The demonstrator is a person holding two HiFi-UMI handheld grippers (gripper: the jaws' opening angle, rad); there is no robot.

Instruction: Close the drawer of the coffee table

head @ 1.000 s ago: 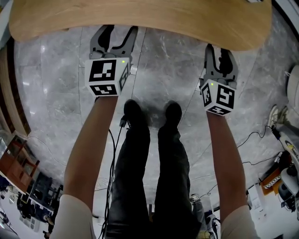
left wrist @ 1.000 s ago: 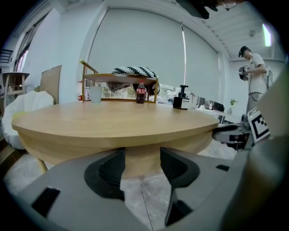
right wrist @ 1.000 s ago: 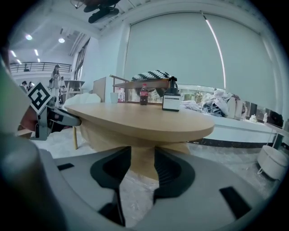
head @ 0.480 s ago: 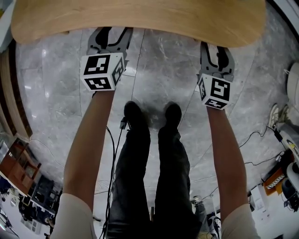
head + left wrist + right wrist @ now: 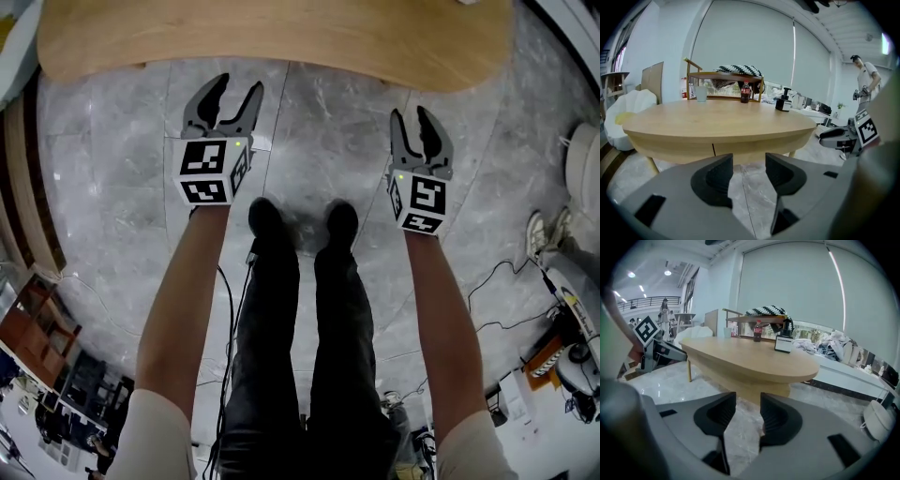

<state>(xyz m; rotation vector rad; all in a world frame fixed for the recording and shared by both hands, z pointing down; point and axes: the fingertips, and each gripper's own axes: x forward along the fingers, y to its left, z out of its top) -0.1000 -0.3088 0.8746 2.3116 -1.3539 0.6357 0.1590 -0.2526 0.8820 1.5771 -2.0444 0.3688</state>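
Left tongs (image 5: 237, 86) (image 5: 749, 159): released, jaws apart by a moderate gap, nothing between them. In their own view only grey marble floor (image 5: 328, 141) and the bench's front edge showed through the gap. No contact with anything.

Right tongs (image 5: 409, 114) (image 5: 748, 399): also released, with a narrower gap than the left and nothing held. Floor and the rounded right end of the bench showed between the jaws. No contact.

Both tongs hung in the air over the floor, just short of the near edge of the bench (image 5: 281, 37), pointing toward it. Left tongs sat slightly farther forward than the right, and the two were well apart.

Arms: left forearm (image 5: 178, 309) and right forearm (image 5: 441, 309) were bare, stretched forward and downward, roughly parallel, one either side of the person's legs. Shoes (image 5: 267, 223) stood on the floor between and nearer than the tongs. The marker cubes faced up toward the head camera.

Drawer (image 5: 745, 150): in the front apron of the bench, straight ahead of the left tongs. A vertical seam marked its left side, and the front looked flush with the apron.

On the benchtop, far side: a cup (image 5: 701, 93), a dark bottle (image 5: 746, 92) and a pump dispenser (image 5: 783, 100).
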